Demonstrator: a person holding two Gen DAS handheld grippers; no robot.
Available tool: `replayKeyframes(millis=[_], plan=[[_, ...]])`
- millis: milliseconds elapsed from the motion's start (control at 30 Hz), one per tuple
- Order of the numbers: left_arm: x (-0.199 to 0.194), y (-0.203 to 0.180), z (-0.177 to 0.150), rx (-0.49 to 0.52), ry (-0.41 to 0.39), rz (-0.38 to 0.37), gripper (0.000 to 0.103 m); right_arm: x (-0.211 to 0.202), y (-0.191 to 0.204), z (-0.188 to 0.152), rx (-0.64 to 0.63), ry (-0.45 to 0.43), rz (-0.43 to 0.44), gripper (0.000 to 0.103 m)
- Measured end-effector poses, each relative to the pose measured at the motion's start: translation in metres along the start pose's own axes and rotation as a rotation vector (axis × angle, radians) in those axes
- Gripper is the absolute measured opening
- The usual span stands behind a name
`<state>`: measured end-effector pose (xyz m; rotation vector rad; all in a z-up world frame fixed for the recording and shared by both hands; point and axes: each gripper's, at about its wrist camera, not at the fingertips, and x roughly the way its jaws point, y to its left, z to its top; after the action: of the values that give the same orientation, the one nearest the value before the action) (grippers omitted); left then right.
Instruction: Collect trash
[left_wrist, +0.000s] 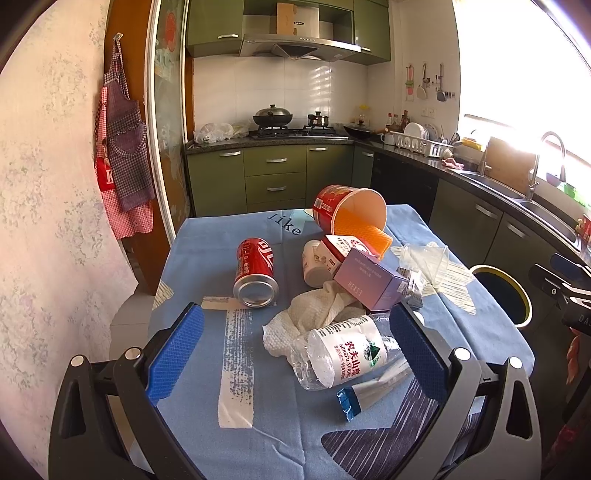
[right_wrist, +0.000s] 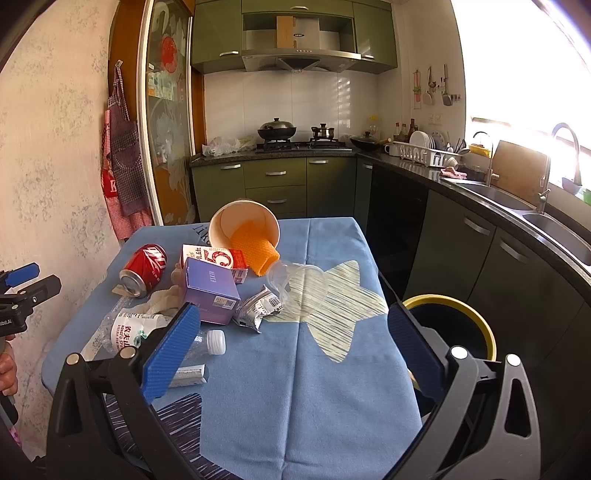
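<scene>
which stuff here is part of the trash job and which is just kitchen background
Belongs to the job:
- red can
- water bottle
- crumpled tissue
- purple box
- clear plastic cup
- paper bucket
- bin
- left gripper and right gripper, both open

Just lying about:
- aprons
- wok
- dish rack
- faucet

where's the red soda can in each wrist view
Left wrist: the red soda can lies on its side left of centre, left of the trash pile.
Right wrist: the red soda can lies at mid-left, near the table's left edge.
Shared landmark: the purple box, right of it in both.
</scene>
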<state>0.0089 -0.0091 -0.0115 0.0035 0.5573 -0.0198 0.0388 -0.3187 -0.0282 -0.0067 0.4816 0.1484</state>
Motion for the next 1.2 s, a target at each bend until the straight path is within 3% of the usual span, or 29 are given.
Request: replayKeyframes(millis=[1200], plan=[[0.0063, -0.0039, -0.0002, 0.013, 0.025, -0.012, 0.099, 0.0053, -0.0023, -0.0023, 0.001, 0.008, 0.002, 0.097]])
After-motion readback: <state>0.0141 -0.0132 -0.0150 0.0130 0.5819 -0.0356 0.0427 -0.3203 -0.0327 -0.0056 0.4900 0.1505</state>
